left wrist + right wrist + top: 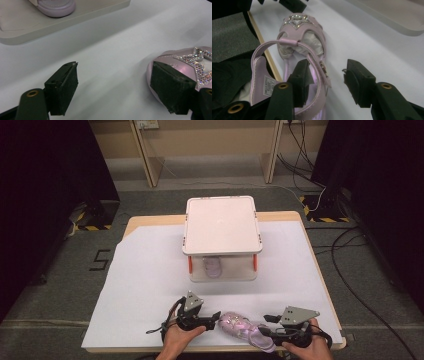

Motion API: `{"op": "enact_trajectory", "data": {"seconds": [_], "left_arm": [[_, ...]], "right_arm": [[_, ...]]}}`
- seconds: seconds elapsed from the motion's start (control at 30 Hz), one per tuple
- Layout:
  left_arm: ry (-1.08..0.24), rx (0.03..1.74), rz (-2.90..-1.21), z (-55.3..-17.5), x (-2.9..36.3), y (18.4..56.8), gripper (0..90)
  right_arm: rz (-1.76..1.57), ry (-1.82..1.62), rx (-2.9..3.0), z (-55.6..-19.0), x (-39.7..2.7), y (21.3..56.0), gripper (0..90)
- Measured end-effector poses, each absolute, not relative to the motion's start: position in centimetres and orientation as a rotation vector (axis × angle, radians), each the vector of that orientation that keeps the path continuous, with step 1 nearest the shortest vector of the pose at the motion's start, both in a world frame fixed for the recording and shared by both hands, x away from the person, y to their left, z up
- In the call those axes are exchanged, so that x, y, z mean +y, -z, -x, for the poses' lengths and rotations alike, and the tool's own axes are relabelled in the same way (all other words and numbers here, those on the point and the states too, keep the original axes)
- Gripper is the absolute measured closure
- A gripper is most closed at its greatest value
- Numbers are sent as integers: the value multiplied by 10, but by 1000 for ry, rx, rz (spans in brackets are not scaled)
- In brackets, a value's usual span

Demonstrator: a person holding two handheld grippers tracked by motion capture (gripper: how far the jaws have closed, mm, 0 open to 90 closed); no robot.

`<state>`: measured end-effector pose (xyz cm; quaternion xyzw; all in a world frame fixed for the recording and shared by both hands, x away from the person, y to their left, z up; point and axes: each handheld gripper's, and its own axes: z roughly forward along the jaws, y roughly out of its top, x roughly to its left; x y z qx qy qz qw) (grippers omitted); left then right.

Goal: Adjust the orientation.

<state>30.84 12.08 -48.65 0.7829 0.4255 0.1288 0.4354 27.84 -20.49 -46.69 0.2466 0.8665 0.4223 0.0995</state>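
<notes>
Left hand-held gripper [214, 319]: at the near edge of the desk [150, 270], left of centre, jaws spread with nothing between them. In the left gripper view its right-hand pad stands just against the toe of the lilac sandal [190, 62]; contact cannot be confirmed.

Right hand-held gripper [267, 332]: near the near right corner of the desk, jaws partly apart. In the right gripper view one pad sits inside the sandal's heel, against the ankle strap, and the other pad stands clear of the outer side over the white sheet [367, 37]. The jaws straddle the sandal's side without clamping it.

Lilac sandal: lies on the white sheet along the near edge of the desk, between the two grippers, jewelled toe toward the left gripper, heel at the right gripper.

Further back, mid-desk: a white two-tier stand [221, 223]; a second lilac shoe [212, 266] rests on its lower shelf.
</notes>
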Motion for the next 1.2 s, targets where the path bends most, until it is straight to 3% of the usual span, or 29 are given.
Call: {"op": "enact_trajectory", "data": {"seconds": [0.43, 0.7, 0.87, 1.2], "left_arm": [[-274, 943, -1996, -265, 113, 485, 201], [-300, 940, -2027, -273, 103, 490, 181], [-362, 953, -2035, -282, 102, 494, 219], [-342, 992, -2008, -304, 92, 496, 223]], "right_arm": [[-704, -1267, 2555, -278, -204, 463, 544], [-690, -1269, 2579, -276, -200, 464, 545], [-660, -1277, 2611, -273, -195, 465, 550], [-590, -1235, 2638, -261, -181, 463, 527]]}}
